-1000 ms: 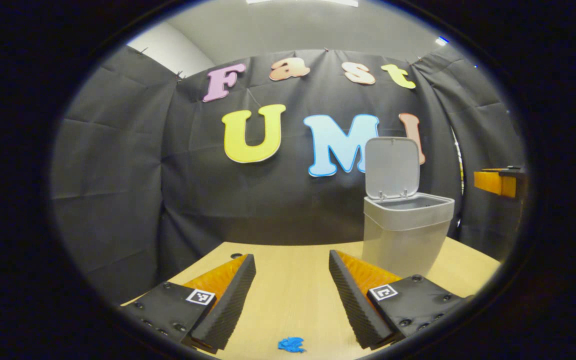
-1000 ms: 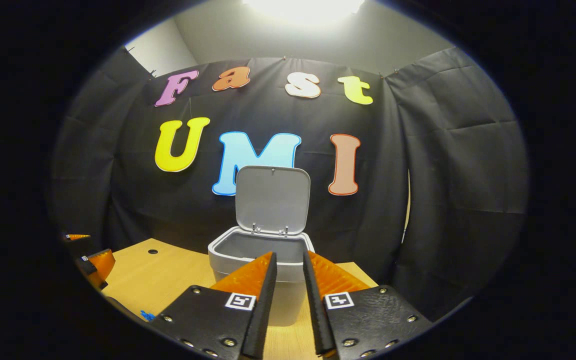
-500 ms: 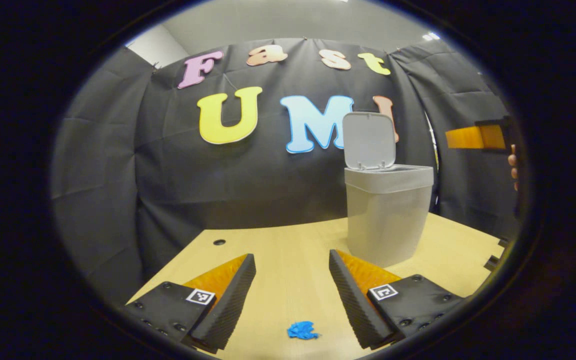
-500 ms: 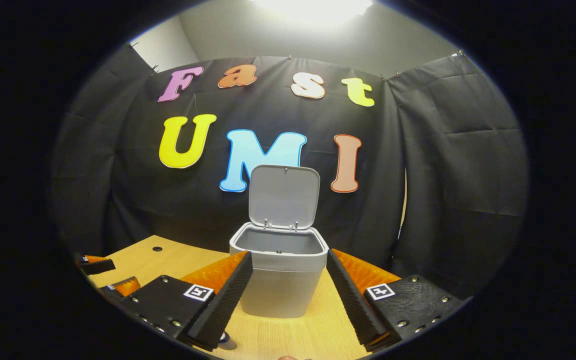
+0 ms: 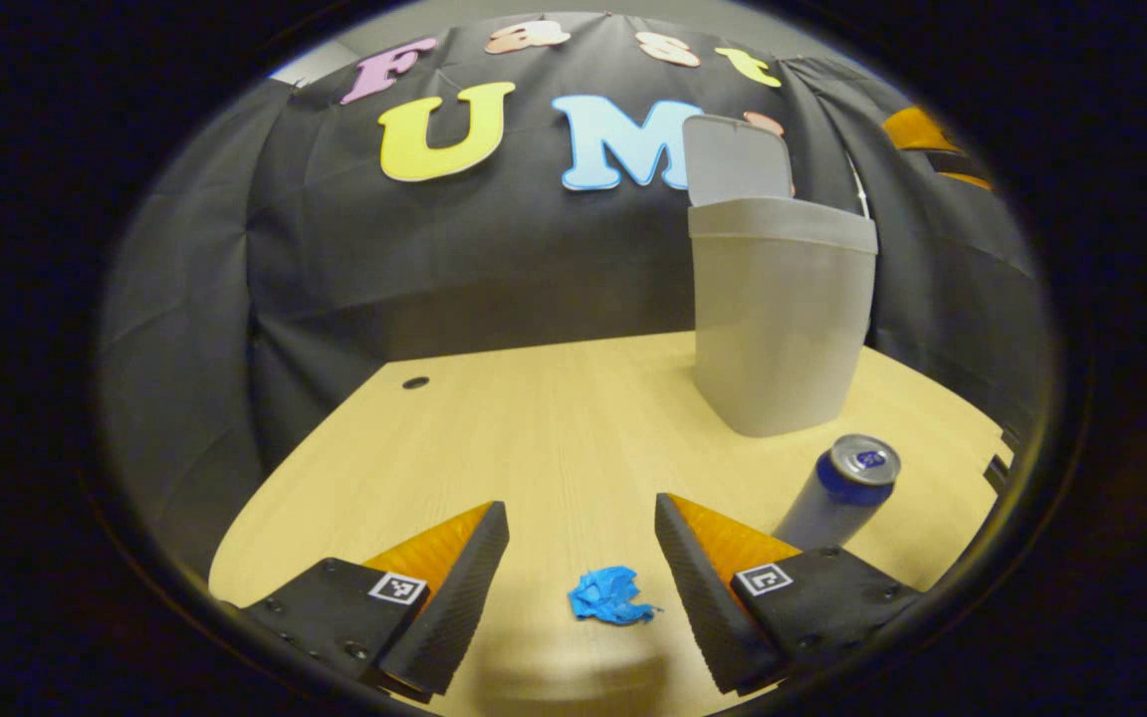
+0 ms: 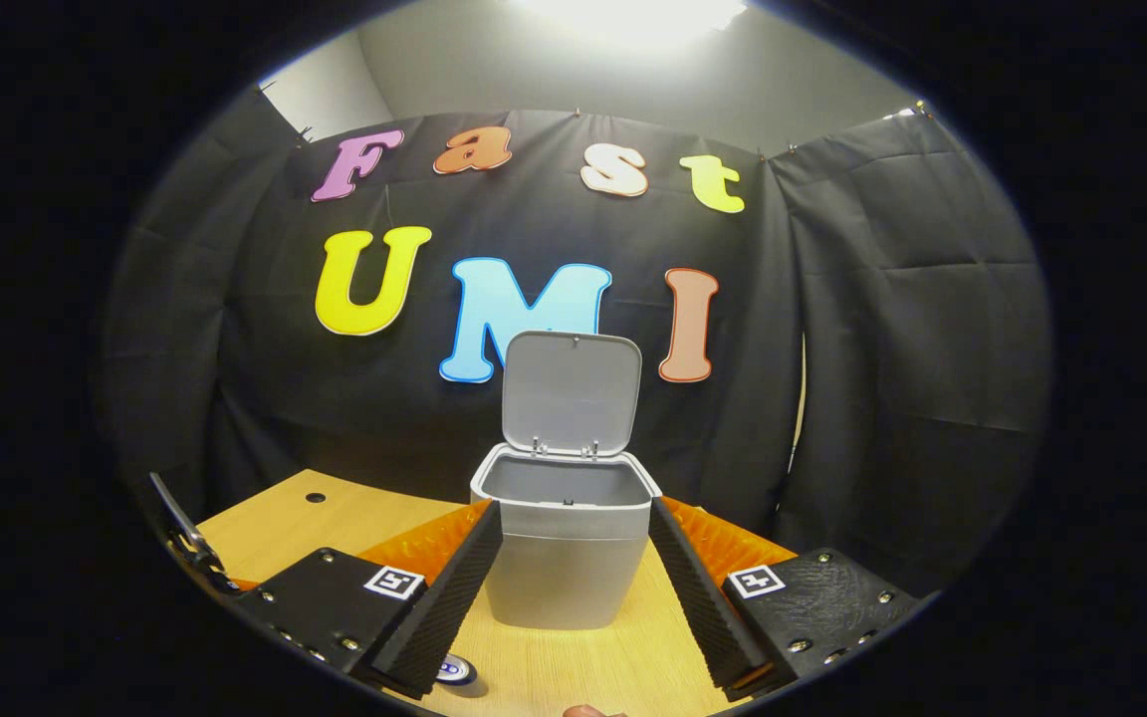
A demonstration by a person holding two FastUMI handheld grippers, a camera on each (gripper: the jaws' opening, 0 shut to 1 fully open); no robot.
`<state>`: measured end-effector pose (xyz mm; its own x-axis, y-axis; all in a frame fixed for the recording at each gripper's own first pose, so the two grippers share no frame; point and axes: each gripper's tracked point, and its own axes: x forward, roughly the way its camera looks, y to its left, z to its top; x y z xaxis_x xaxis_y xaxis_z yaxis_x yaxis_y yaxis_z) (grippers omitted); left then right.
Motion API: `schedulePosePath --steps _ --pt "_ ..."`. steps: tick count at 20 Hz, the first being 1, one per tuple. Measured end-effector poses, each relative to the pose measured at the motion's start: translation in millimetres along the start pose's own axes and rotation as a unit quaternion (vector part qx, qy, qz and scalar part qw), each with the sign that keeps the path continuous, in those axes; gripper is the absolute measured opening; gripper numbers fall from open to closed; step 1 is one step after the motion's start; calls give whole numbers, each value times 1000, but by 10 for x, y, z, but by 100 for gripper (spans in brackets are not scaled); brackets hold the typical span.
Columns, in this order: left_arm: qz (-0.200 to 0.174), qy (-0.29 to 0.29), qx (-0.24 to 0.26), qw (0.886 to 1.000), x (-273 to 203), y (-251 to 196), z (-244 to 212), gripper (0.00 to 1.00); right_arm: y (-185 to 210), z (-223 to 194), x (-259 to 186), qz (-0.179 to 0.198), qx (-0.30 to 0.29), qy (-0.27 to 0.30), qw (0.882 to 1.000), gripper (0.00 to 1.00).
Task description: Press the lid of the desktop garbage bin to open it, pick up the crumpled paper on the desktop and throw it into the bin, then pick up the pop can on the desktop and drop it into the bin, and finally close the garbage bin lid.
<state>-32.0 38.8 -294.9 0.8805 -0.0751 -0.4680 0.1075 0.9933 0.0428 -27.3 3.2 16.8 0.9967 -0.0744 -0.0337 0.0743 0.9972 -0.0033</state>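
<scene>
Hovering low, your left gripper [image 5: 581, 558] gapes wide around the crumpled paper [image 5: 610, 596] without touching it. Right gripper [image 6: 573, 568] hangs released, nearer than the bin [image 6: 564, 538], whose lid [image 6: 572, 390] stands up; pop can [image 5: 837, 490] upright right of the paper.

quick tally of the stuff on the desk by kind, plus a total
garbage bin, lid up: 1
crumpled paper, blue: 1
pop can, upright: 1
total: 3
</scene>
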Motion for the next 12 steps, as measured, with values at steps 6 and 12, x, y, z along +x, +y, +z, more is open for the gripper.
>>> schedulePosePath --steps 6,12 --pt "5 55 16 998 157 -95 -453 97 23 -66 34 11 -10 12 1000 95" --pt "-5 98 19 995 253 -184 -769 94 37 -126 34 18 -12 21 1000 95"
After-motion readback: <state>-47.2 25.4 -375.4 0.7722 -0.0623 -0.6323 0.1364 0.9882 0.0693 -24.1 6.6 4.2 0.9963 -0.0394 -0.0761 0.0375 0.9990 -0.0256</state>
